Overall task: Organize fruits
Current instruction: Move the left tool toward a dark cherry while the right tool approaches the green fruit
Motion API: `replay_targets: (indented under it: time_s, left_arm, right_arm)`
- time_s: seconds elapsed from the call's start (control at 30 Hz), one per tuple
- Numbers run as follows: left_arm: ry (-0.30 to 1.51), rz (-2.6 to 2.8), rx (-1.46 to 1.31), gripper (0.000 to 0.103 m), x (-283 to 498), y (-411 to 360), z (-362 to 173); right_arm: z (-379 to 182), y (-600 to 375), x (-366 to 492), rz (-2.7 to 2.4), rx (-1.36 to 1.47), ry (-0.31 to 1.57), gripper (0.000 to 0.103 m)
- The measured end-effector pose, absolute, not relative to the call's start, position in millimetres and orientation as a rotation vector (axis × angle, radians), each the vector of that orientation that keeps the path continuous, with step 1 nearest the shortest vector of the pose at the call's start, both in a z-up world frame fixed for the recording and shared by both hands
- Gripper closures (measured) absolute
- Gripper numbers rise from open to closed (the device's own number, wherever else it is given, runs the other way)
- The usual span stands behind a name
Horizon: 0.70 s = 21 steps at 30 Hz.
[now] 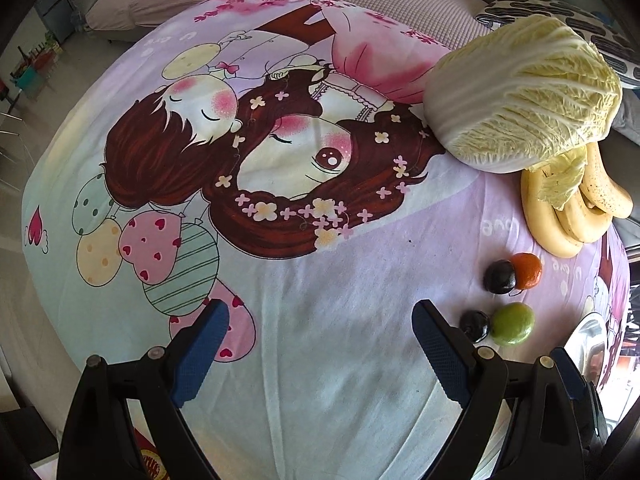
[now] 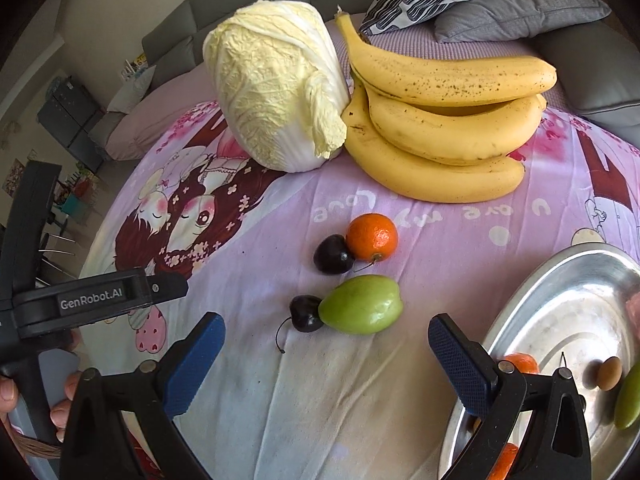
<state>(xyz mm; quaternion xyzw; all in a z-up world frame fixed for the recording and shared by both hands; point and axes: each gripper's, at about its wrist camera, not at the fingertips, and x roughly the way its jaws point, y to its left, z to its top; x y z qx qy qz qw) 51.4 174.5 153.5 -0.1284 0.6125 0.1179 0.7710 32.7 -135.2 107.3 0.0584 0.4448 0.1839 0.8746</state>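
Left wrist: left claw (image 1: 320, 344) apart, empty, over the bed; orange (image 1: 527, 270), two plums and green fruit (image 1: 513, 323) loose at lower right. Right wrist: right claw (image 2: 326, 356) apart, empty, below green fruit; tray (image 2: 568, 280) at lower right partly filled, bananas (image 2: 440, 128) and small fruits left.

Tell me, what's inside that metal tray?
The tray holds an orange fruit, a small brown one and a green one at the edge. The tongs hide part of it.

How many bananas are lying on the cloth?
3, in one bunch beside the cabbage: one on top, one in the middle, one at the bottom. More may be hidden behind.
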Motion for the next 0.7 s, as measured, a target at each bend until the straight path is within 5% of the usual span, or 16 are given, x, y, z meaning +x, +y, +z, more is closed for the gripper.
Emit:
replay_targets:
  time_s: [0.7]
  left_arm:
    - [1.310,0.101,-0.337,0.010,68.8,171.9,139.6]
  right_arm:
    - [111.3,-146.5,48.4,0.303,0.191,0.947,0.000]
